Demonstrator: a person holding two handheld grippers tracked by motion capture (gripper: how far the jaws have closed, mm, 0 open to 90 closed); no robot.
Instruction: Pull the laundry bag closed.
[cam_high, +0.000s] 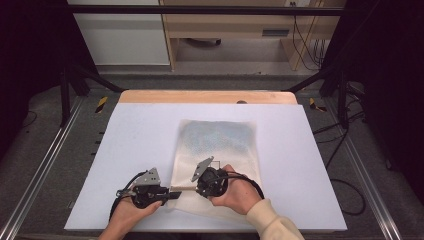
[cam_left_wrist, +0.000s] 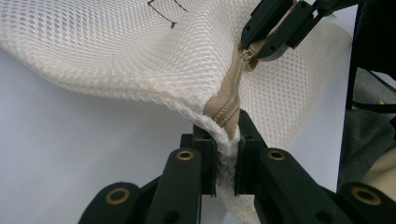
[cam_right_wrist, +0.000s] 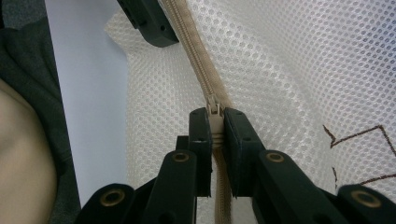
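The cream mesh laundry bag (cam_high: 216, 150) lies flat on the white table (cam_high: 130, 150), its zipper (cam_right_wrist: 198, 65) along the near edge. The left gripper (cam_left_wrist: 227, 154) pinches the bag's corner at the zipper's end — jaws clamped tight. The right gripper (cam_right_wrist: 215, 135) nips the zipper pull (cam_right_wrist: 215, 114), jaws pressed on it.

White table (cam_high: 130, 150), wooden desk (cam_high: 240, 25) behind

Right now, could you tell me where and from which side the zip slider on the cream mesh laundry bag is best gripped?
Grip the small beige zip slider by its flat pull tab, coming in along the beige zip line from the bag's open end, as the right claw does. The tab stands proud of the cream mesh laundry bag; the left claw pinches the zip's end, keeping it taut.
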